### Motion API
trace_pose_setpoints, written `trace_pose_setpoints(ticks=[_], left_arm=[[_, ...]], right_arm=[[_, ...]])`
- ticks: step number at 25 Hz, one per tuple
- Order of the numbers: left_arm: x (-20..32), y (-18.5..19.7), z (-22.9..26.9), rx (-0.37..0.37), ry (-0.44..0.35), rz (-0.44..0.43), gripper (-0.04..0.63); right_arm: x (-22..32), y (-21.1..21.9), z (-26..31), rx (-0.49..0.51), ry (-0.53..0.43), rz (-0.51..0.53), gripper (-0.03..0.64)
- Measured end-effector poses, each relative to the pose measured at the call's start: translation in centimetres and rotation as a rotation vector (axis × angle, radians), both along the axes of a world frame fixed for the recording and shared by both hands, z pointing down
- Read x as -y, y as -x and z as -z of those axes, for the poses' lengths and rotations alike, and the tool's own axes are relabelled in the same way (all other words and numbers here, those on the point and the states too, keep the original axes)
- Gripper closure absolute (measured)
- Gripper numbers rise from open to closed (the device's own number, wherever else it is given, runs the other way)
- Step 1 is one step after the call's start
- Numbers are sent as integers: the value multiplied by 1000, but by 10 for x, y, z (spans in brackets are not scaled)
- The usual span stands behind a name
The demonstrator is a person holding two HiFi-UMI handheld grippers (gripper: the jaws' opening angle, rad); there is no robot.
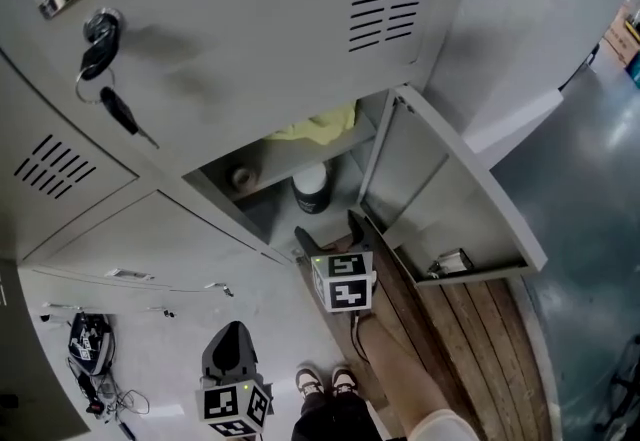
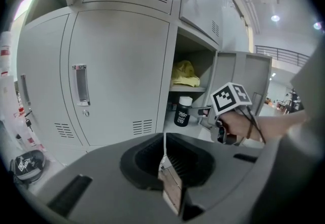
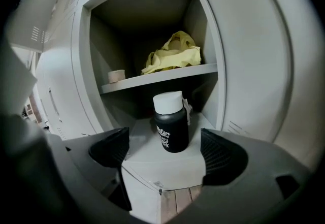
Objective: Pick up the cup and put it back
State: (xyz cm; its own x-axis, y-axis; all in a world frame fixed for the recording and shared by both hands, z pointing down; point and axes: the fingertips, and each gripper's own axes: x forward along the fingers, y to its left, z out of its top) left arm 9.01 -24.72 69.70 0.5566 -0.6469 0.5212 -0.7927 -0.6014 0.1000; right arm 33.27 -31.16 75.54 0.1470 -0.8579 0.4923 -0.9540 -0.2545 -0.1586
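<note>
The cup (image 3: 171, 122) is a black bottle with a white lid and white lettering. It stands upright on the floor of the open locker (image 3: 152, 152), also seen in the head view as the cup (image 1: 311, 188) and in the left gripper view as the cup (image 2: 183, 111). My right gripper (image 3: 165, 152) is open just in front of it, one jaw on each side, not touching it. In the head view the right gripper (image 1: 330, 232) sits at the locker mouth. My left gripper (image 2: 165, 159) hangs low and back, shut on nothing; the left gripper (image 1: 232, 334) is near the bottom edge.
A yellow cloth (image 3: 172, 55) and a small tape roll (image 3: 116, 75) lie on the shelf above the cup. The locker door (image 1: 450, 199) stands swung open to the right. Keys (image 1: 100, 59) hang from the upper locker. Wooden planks (image 1: 470, 349) lie below.
</note>
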Motion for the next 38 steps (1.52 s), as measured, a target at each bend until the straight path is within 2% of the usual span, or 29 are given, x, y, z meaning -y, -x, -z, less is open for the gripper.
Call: trace_pose_setpoints(ticks=[9,17,23,27,34,38], left_arm=[[-3,-12,-3,7,47,-16,578],[-3,-16,-7,13,52,-44,578],[-1,-16,-13,10,53,-37,578],[2,-16,-15,8,53,-36,578],[7,-20,-14,4,50,-39,578],[10,-21,-13,1,49,-40,578]], right_arm=[[38,-5,-23,-3,28,10,172],[54,-12,-40,-24,70,7,166],[64,-21,-53,2,69,-19,154],[77,-25,-52,-29,42,-16,146],[92,-27,-56,-32,72,1,141],[104,-34,-55,-54,39,-3,138]])
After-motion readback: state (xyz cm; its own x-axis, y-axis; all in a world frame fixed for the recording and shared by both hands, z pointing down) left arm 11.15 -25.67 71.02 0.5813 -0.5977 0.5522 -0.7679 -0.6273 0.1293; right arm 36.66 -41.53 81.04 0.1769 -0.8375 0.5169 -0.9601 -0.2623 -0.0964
